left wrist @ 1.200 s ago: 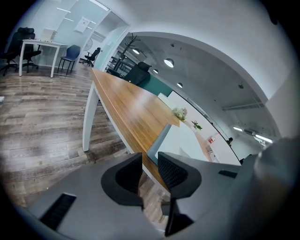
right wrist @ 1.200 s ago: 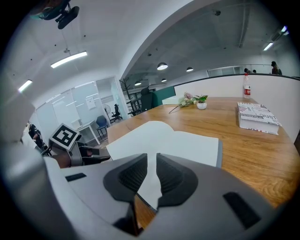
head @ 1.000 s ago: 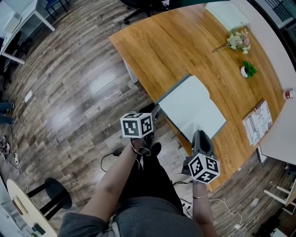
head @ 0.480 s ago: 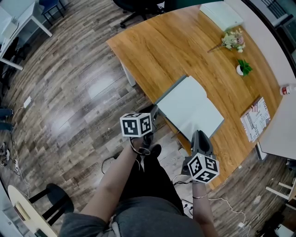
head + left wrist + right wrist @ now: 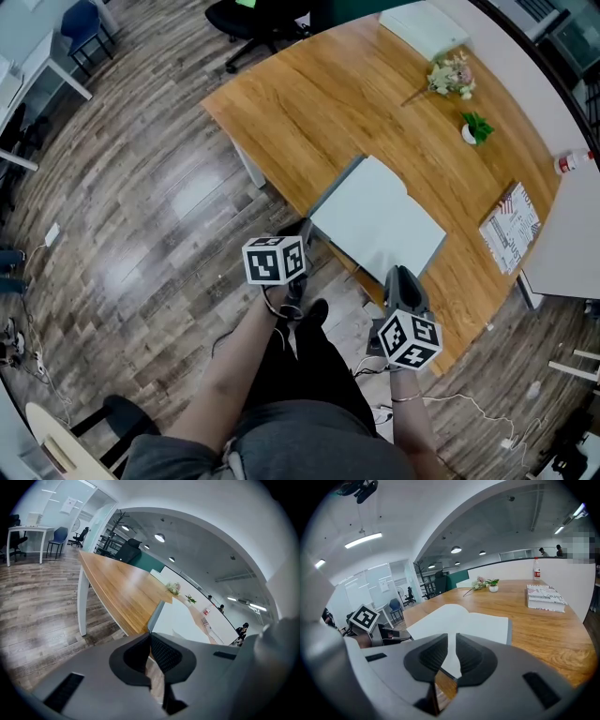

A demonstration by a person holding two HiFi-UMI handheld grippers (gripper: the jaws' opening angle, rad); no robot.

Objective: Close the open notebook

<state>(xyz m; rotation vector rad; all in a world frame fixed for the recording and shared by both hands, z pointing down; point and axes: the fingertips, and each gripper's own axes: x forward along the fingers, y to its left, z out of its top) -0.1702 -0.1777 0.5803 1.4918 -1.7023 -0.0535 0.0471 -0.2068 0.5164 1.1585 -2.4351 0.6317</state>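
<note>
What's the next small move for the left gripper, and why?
Probably lift the left gripper and swing the cover over toward the right: its jaws look shut on the left edge of the notebook, which lies open and flat on the table.

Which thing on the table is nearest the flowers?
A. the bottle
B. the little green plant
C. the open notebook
B: the little green plant stands just beside the flowers, while the bottle and the open notebook are farther off.

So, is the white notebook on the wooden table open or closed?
Open: the white notebook lies spread flat, its blank inside facing up.
</note>
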